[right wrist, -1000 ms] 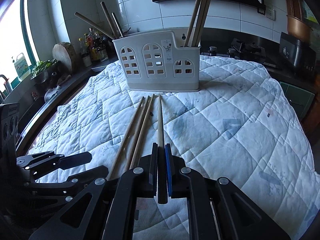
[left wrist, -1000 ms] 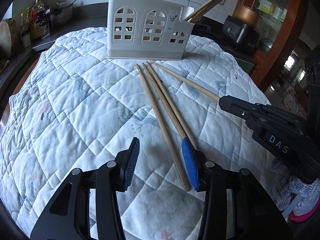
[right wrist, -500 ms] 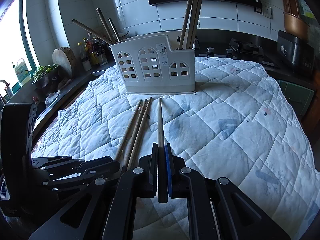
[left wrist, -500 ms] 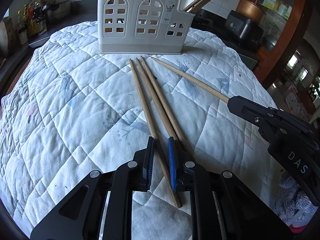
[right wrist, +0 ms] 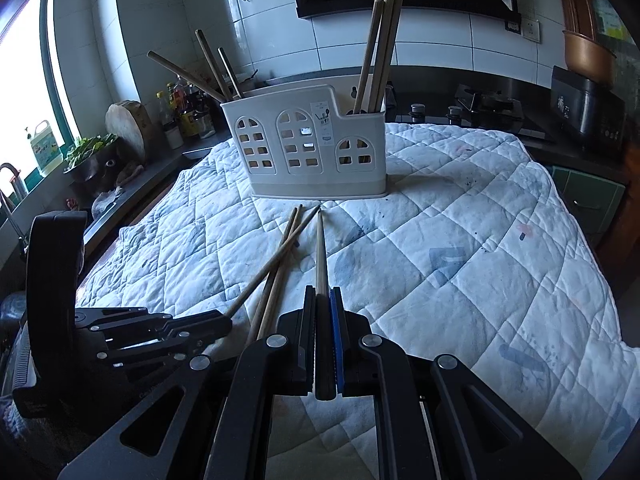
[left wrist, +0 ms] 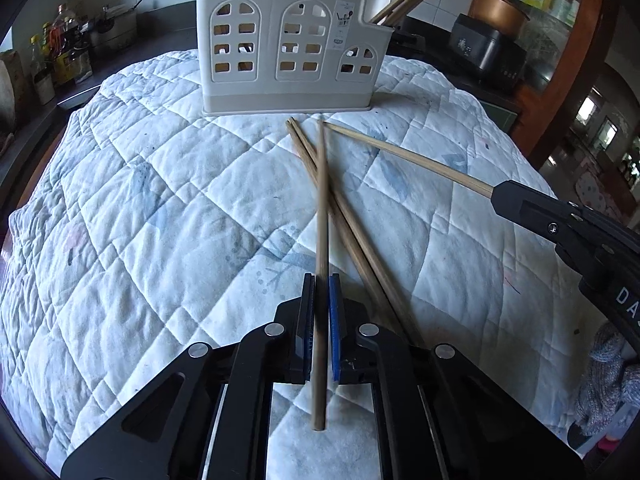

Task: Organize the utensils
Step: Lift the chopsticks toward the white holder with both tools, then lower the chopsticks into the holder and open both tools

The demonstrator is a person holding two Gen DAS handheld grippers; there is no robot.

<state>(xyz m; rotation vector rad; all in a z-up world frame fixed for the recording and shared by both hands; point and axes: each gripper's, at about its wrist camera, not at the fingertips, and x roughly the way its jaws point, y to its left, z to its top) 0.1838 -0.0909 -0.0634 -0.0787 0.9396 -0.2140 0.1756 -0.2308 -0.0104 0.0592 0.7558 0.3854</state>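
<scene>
A white utensil holder (left wrist: 288, 44) stands at the far side of the quilted cloth, also in the right wrist view (right wrist: 308, 144), with several chopsticks upright in its compartments. My left gripper (left wrist: 321, 292) is shut on one wooden chopstick (left wrist: 321, 208), lifted and crossing over two chopsticks (left wrist: 352, 236) that lie on the cloth. My right gripper (right wrist: 322, 304) is shut on another chopstick (right wrist: 320, 248), pointing at the holder. The right gripper also shows in the left wrist view (left wrist: 560, 224), and the left gripper in the right wrist view (right wrist: 160, 332).
A white quilted cloth (left wrist: 140, 200) covers the table. Bottles and a cutting board (right wrist: 128, 124) stand on the counter to the left. A stove (right wrist: 488, 104) and a dark appliance (right wrist: 584, 108) are behind at right.
My left gripper moved in over the chopsticks, closed on one, and swung its tip to the right. The right gripper holds its chopstick, slightly raised.
</scene>
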